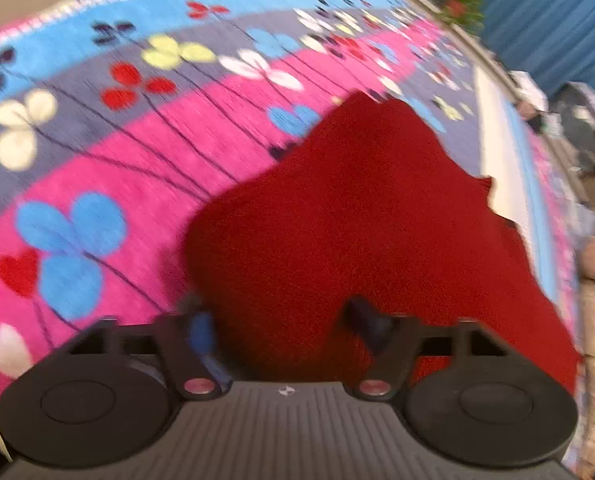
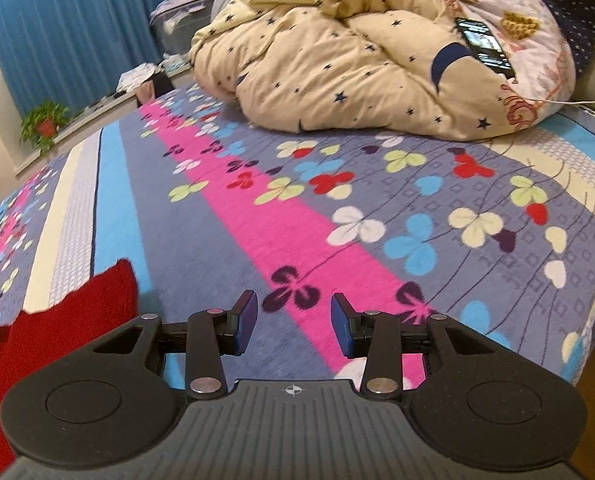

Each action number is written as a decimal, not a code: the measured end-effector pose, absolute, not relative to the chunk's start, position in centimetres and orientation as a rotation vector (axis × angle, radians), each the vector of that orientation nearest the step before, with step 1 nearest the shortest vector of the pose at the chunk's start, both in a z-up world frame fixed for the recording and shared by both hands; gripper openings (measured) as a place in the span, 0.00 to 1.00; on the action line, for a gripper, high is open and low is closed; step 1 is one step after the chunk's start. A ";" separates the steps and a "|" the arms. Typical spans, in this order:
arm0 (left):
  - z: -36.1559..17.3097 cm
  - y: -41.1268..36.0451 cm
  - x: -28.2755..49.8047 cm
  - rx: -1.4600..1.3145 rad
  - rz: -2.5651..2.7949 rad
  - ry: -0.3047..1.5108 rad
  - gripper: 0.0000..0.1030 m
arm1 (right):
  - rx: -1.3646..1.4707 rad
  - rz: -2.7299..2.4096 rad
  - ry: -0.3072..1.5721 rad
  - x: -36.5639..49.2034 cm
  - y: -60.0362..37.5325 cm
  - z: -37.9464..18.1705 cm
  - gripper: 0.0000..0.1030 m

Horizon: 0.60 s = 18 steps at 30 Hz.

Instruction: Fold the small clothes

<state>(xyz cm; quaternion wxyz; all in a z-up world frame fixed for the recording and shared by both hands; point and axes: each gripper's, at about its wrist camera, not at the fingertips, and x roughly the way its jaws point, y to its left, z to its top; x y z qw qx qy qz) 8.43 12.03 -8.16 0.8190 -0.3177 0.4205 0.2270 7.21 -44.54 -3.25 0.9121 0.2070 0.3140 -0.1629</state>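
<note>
The dark red knitted garment lies on the floral striped bedsheet, which serves as the reference surface. In the left wrist view the garment spreads out from directly in front of the left gripper toward the far pale stripe of the sheet. This view is blurred. The left gripper's 2 fingers stand wide apart with red fabric lying between and around them; whether either pad presses the cloth cannot be told.

In the right wrist view the right gripper hangs over the sheet's grey-and-pink band, its 2 blue-padded fingers spread apart with nothing between them. A corner of the same garment shows at the gripper's left side, apart from its fingers.

At the far end of the sheet sits a bunched cream star-print duvet, with a black smartphone resting on it, screen lit. Beyond the sheet's left edge a green potted plant in a red pot stands before a blue curtain.
</note>
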 end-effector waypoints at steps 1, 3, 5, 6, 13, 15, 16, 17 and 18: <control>-7.9 11.7 8.7 -0.659 0.495 0.900 0.55 | 0.427 -0.343 0.638 7.1 -44.8 -3.1 0.41; -6.6 10.6 9.3 -0.571 0.523 0.897 0.42 | 0.423 -0.363 0.614 7.0 -45.3 -2.8 0.41; -4.8 8.5 9.8 -0.453 0.534 0.872 0.25 | 0.423 -0.388 0.583 6.6 -45.8 -2.4 0.41; -3.5 6.9 10.1 -0.377 0.516 0.840 0.17 | 0.426 -0.406 0.562 6.4 -46.2 -2.1 0.41; 4.1 -11.6 10.5 0.229 0.080 0.474 0.15 | 0.406 -0.559 0.355 3.8 -48.7 0.0 0.41; 2.8 -17.2 10.1 0.359 -0.089 0.454 0.15 | 0.401 -0.593 0.319 3.3 -49.1 0.2 0.41; 1.5 -19.6 9.7 0.419 -0.170 0.457 0.16 | 0.402 -0.606 0.309 3.2 -49.2 0.3 0.41; -0.2 -22.0 9.6 0.479 -0.265 0.493 0.18 | 0.406 -0.616 0.301 3.0 -49.3 0.3 0.41; -2.2 -24.0 9.6 0.520 -0.360 0.564 0.19 | 0.410 -0.621 0.300 3.0 -49.4 0.2 0.41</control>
